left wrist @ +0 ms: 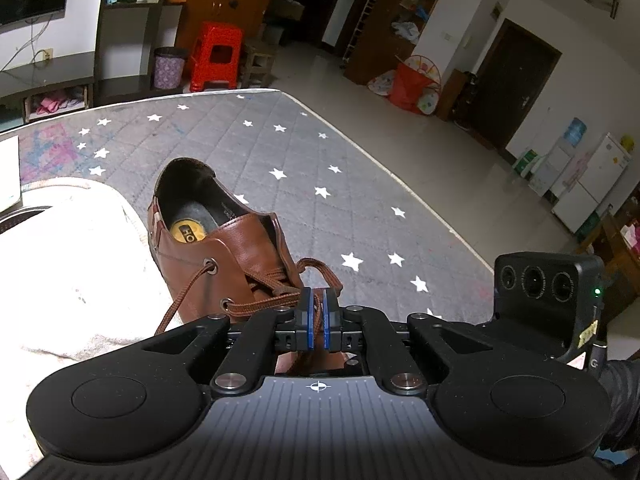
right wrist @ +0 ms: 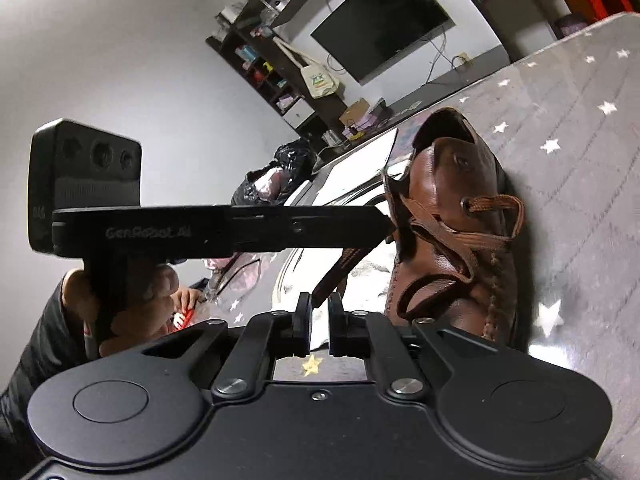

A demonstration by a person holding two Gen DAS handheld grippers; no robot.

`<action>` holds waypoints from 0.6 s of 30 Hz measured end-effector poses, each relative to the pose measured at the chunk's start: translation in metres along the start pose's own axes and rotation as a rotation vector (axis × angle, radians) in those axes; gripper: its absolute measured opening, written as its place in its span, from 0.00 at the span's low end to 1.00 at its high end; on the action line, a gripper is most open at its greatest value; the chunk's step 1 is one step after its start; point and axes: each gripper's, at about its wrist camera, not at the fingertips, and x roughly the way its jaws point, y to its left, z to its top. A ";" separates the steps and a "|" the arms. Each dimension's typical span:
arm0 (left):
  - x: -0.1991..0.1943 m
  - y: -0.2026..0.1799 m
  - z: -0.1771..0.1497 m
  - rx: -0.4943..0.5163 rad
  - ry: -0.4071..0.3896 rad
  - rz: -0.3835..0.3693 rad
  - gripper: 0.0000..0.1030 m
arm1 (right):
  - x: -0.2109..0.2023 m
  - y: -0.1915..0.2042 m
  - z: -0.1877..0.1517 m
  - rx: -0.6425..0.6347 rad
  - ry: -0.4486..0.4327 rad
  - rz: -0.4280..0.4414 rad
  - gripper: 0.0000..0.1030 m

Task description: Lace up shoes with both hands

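Note:
A brown leather shoe (left wrist: 240, 248) stands on the grey starred mat (left wrist: 320, 152), heel away from me. My left gripper (left wrist: 318, 296) is shut on a brown shoelace (left wrist: 264, 302) that runs from the lower eyelet into its blue pads. In the right wrist view the picture is rolled and the shoe (right wrist: 448, 184) appears tipped. There the left gripper (right wrist: 380, 220) reaches in from the side to the laces. My right gripper (right wrist: 320, 300) sits just before the shoe's toe. Its jaws stand almost closed, and a lace strand (right wrist: 344, 268) fills the gap at their tips.
A white padded cloth (left wrist: 72, 272) lies left of the shoe. The mat's edge (left wrist: 400, 180) drops to tiled floor on the right. A hand (right wrist: 136, 300) grips the left gripper's handle. A red stool (left wrist: 216, 56) and shelves stand beyond the mat.

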 end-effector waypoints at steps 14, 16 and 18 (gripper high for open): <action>-0.011 0.001 -0.004 0.068 0.000 -0.003 0.16 | -0.008 0.018 0.004 -0.262 0.023 -0.143 0.02; -0.013 -0.001 -0.005 0.100 0.003 0.014 0.18 | -0.015 0.023 0.004 -0.340 0.025 -0.202 0.02; -0.014 -0.004 -0.007 0.136 0.008 0.031 0.20 | -0.018 0.025 0.005 -0.395 0.015 -0.247 0.02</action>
